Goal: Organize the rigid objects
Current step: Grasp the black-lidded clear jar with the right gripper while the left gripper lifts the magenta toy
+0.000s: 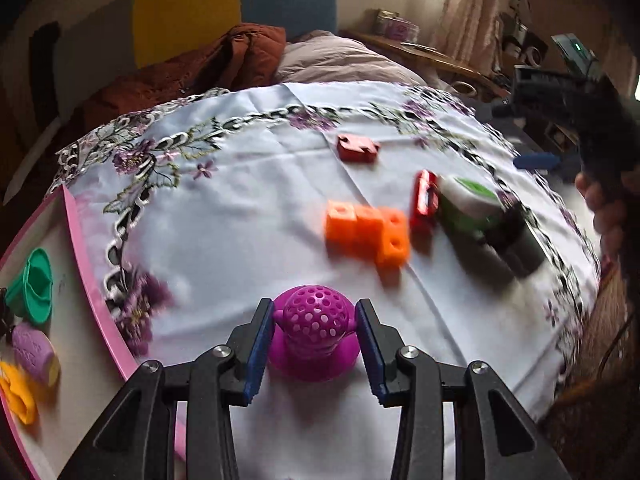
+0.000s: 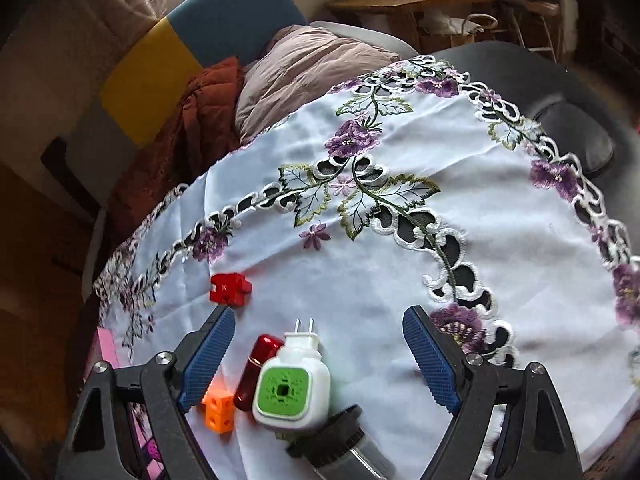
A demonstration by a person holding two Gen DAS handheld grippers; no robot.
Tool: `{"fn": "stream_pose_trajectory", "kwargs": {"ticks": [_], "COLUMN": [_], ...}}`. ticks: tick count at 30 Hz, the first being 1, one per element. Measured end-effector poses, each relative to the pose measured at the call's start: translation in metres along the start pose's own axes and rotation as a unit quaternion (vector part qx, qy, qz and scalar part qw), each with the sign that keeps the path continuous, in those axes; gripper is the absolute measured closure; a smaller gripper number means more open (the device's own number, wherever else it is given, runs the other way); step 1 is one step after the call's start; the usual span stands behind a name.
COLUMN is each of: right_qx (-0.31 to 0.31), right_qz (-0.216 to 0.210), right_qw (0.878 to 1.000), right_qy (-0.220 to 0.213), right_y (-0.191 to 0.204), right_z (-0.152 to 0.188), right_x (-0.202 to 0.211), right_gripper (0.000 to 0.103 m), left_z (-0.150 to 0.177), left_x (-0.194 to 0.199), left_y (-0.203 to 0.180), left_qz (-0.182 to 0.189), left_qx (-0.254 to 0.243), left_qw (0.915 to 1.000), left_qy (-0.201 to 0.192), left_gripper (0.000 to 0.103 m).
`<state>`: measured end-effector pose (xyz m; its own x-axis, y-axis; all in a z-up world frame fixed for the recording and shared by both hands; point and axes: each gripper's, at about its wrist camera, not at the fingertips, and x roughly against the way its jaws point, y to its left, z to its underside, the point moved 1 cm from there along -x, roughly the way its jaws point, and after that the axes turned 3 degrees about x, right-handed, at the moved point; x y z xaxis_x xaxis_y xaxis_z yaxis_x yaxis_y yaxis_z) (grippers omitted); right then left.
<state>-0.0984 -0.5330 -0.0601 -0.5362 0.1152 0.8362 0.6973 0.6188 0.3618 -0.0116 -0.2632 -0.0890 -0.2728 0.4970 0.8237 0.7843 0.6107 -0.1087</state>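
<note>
Worktop: a white cloth (image 2: 360, 280) covers it, embroidered with purple flowers, green leaves and a cut-out border near the edges; the cloth lies in light creases.
Tray: a pink-rimmed tray (image 1: 76, 232) sits at the left edge of the worktop in the left wrist view, holding a green cup (image 1: 34, 286), a lilac roll (image 1: 34, 352) and a yellow piece (image 1: 18, 396).
Left gripper (image 1: 316, 316): jaws drawn partway in, pads pressed on either side of a purple perforated ball toy (image 1: 312, 320) with a flared base, above the cloth just right of the tray.
Right gripper (image 2: 320, 344): jaws spread wide with nothing gripped; a white plug with a green face (image 2: 292, 388) lies on the cloth between them, untouched.
Loose things: a red capsule (image 2: 256, 372) lies against the plug's left side, orange linked cubes (image 2: 218, 410) just left of that, a black-lidded jar (image 2: 340, 436) on its side below the plug, and a red puzzle block (image 2: 230, 288) farther off, apart from the rest.
Room: a bed behind the worktop carries a rust quilt (image 1: 200, 68) and a mauve pillow (image 2: 304, 68); its headboard (image 1: 236, 12) is yellow and blue. A wooden desk (image 2: 408, 0) stands by a curtained window, with clutter on it.
Person: a hand (image 1: 604, 208) at the right edge of the left wrist view holds the other gripper.
</note>
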Motion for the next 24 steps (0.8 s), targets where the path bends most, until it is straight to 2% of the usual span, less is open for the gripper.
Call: {"fn": "stream_pose_trajectory", "kwargs": {"ticks": [5, 11, 14, 16, 17, 18, 20, 24], "right_qx": [0.097, 0.190, 0.232, 0.250, 0.259, 0.265, 0.274, 0.297], "right_qz": [0.018, 0.035, 0.061, 0.078, 0.087, 0.097, 0.108, 0.091], "right_qw": [0.991, 0.966, 0.949, 0.939, 0.934, 0.930, 0.925, 0.926], "right_qy": [0.089, 0.173, 0.206, 0.224, 0.229, 0.237, 0.241, 0.215], "right_y": [0.007, 0.024, 0.036, 0.040, 0.041, 0.041, 0.041, 0.049], "right_z": [0.025, 0.054, 0.063, 0.067, 0.068, 0.071, 0.073, 0.083], "right_x": [0.009, -0.010, -0.028, -0.037, -0.041, -0.045, -0.047, -0.029], "right_gripper": [0.016, 0.016, 0.018, 0.036, 0.042, 0.058, 0.059, 0.060], "left_z": [0.013, 0.017, 0.018, 0.019, 0.019, 0.020, 0.021, 0.024], "left_x": [0.000, -0.002, 0.000, 0.000, 0.001, 0.001, 0.003, 0.011], "left_y": [-0.005, 0.002, 0.004, 0.006, 0.007, 0.008, 0.009, 0.013], "left_qz": [0.015, 0.024, 0.021, 0.020, 0.019, 0.019, 0.018, 0.021], "left_qx": [-0.010, 0.003, 0.006, 0.009, 0.011, 0.013, 0.016, 0.022], "left_qw": [0.9998, 0.9997, 0.9998, 0.9997, 0.9997, 0.9997, 0.9997, 0.9995], "left_qy": [-0.003, 0.000, -0.004, -0.006, -0.007, -0.008, -0.009, -0.013], "left_gripper": [0.062, 0.062, 0.062, 0.062, 0.062, 0.062, 0.063, 0.063]}}
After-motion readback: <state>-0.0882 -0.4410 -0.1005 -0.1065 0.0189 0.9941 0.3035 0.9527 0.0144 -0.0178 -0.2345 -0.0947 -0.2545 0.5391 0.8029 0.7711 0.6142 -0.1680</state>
